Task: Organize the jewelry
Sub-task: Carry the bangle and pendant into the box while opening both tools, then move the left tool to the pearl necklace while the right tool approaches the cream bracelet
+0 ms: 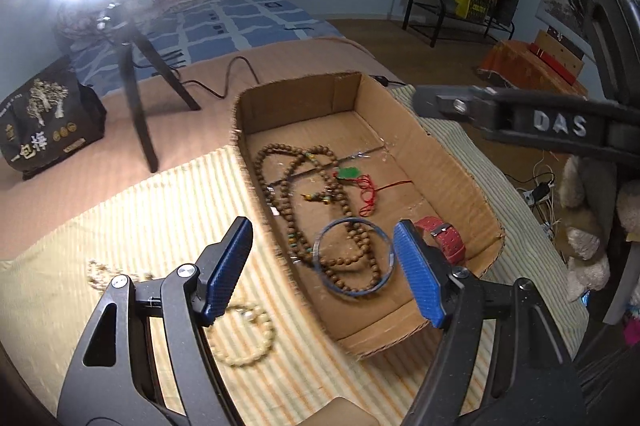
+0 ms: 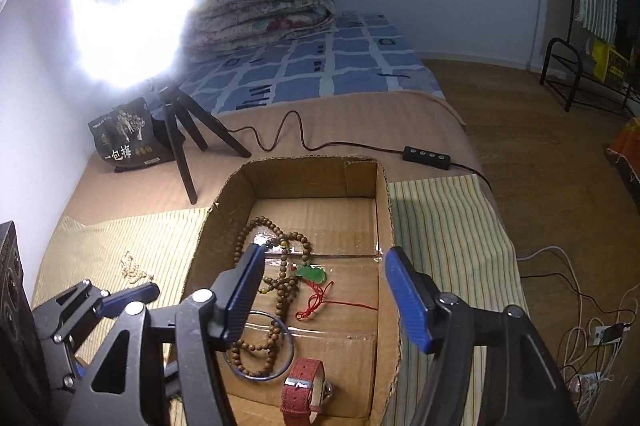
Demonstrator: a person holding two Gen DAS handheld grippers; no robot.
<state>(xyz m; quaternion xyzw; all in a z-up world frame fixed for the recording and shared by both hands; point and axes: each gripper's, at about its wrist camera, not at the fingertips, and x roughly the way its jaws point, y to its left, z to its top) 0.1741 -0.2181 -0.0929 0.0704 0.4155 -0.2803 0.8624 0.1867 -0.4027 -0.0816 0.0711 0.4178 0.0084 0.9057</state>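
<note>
Most jewelry lies in the box [image 1: 460, 161]; pale beads [image 1: 240, 338] wait left of it. Your left gripper [image 1: 320, 266] and right gripper [image 2: 324, 298] are wide open, empty.

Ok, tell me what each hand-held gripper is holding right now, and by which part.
Nothing. The left hand-held gripper and the right hand-held gripper both stand open and empty above the cardboard box.

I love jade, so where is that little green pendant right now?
The green pendant lies on the floor of the cardboard box, mid-box in both wrist views, between the brown bead necklace and its own tangled red cord.
</note>
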